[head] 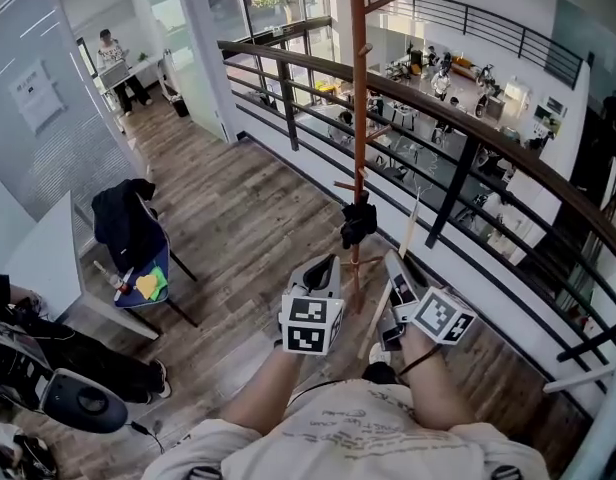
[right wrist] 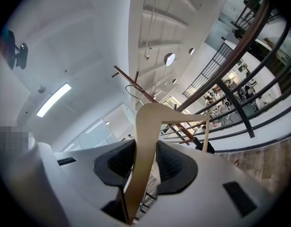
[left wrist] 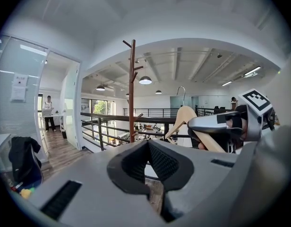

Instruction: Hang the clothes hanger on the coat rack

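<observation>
Wood-plank mezzanine floor [head: 238, 218] runs along a dark railing [head: 468, 133], with the coat rack [head: 359, 88] standing beside it. The right tongs [right wrist: 144, 148] pinch the wooden hanger [right wrist: 152, 112] near the rack's post — its wire hook shows only in the gripper views. The left tongs [left wrist: 148, 143] are pressed together — nothing between them.

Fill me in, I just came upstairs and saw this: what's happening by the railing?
A person holds a gripper in each hand, facing a wooden coat rack that stands beside the railing. The right claw is shut on a wooden clothes hanger, hook upward, which is not yet on the rack. The left claw is shut on nothing and sits alongside.
</observation>
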A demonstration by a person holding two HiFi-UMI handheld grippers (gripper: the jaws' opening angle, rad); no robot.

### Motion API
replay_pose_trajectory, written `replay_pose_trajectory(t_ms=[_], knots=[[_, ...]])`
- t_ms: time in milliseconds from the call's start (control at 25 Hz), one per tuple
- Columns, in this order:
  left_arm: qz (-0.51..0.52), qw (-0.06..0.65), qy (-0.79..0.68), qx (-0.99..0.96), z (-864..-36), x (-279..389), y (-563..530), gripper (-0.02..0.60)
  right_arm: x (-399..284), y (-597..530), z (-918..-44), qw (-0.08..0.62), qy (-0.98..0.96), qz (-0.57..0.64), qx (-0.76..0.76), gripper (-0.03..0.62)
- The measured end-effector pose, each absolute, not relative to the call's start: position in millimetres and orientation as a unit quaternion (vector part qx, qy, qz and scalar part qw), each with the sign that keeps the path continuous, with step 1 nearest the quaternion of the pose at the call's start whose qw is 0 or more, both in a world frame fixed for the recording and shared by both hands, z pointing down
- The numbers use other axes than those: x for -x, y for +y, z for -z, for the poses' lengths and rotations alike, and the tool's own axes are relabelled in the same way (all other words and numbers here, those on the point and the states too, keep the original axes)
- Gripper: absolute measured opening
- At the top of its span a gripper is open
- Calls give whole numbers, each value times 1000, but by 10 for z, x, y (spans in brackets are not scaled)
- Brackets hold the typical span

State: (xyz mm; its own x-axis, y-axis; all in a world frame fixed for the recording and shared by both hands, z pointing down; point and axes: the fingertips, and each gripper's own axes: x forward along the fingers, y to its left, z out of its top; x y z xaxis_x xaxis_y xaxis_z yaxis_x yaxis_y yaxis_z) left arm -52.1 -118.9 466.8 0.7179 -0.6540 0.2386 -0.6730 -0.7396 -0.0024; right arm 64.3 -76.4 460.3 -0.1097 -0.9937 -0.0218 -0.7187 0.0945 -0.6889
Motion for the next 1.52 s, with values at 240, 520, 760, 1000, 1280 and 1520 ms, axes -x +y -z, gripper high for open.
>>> replay_pose_trajectory(t_ms=[240, 520, 760, 1000, 1280, 1520], knots=[[-119, 47, -357, -925, -4557, 217, -1292, 5, -943, -861, -4532, 262, 688, 283, 615, 129], [-125, 46, -356, -925, -4566, -41, -1493, 5, -1199, -1072, -4547, 262, 687, 287, 614, 129], [-127, 45, -365, -921, -4583, -240, -1676, 5, -1449, -1269, -4570, 261, 692, 286, 610, 129], [-128, 49, -373, -918, -4632, -510, -1965, 5, -1712, -1573, -4586, 252, 698, 287, 606, 129], [-125, 52, -383, -914, -4535, -833, -2222, 5, -2005, -1867, -4511, 245, 708, 290, 596, 129], [-125, 59, -399, -906, -4481, -1080, -2455, 5, -2247, -2145, -4437, 235, 721, 295, 582, 129]])
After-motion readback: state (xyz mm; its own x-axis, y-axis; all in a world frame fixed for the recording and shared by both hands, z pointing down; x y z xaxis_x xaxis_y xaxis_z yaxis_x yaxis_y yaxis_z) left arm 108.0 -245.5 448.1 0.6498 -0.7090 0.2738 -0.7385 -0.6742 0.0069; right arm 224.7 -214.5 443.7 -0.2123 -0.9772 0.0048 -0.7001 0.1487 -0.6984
